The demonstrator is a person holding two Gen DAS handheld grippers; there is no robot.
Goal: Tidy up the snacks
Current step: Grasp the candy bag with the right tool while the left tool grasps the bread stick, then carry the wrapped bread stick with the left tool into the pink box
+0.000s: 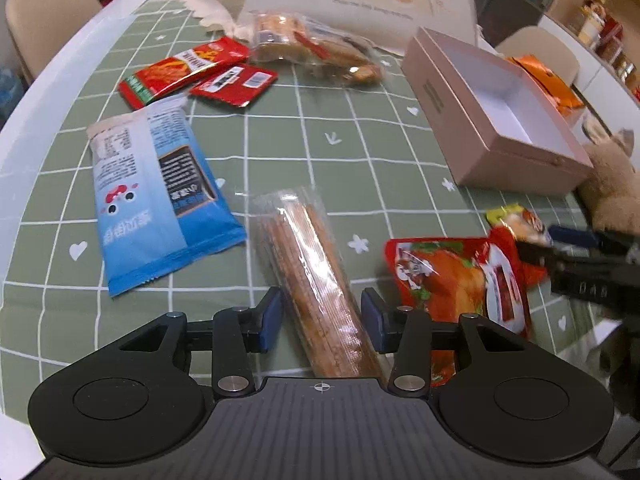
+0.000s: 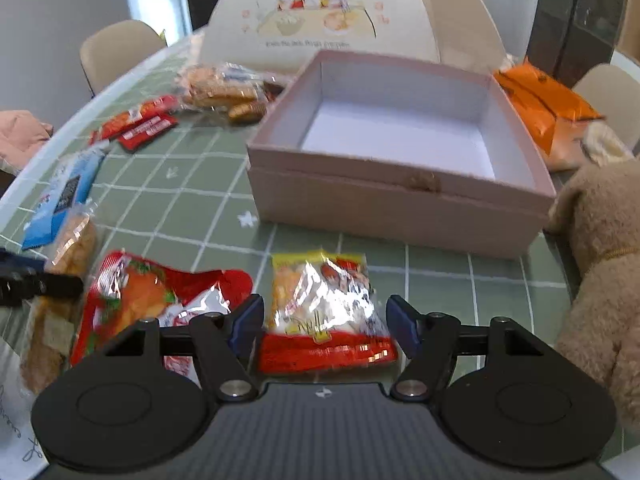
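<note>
My left gripper [image 1: 322,316] is open, its blue pads either side of a clear pack of long biscuit sticks [image 1: 316,280] lying on the green checked cloth. My right gripper [image 2: 325,320] is open around a small yellow-and-red snack packet [image 2: 324,312], also seen in the left wrist view [image 1: 516,220]. A red chicken-print packet [image 2: 140,300] lies between the two packs [image 1: 452,280]. The open pink box [image 2: 400,152] stands empty beyond the right gripper [image 1: 492,120].
A blue-and-white packet [image 1: 156,196], two red sachets [image 1: 192,72] and a clear bag of biscuits [image 1: 312,46] lie further out. An orange bag [image 2: 536,104] lies behind the box. A plush toy [image 2: 600,264] sits at the right. A cartoon-printed dome cover [image 2: 320,12] stands at the back.
</note>
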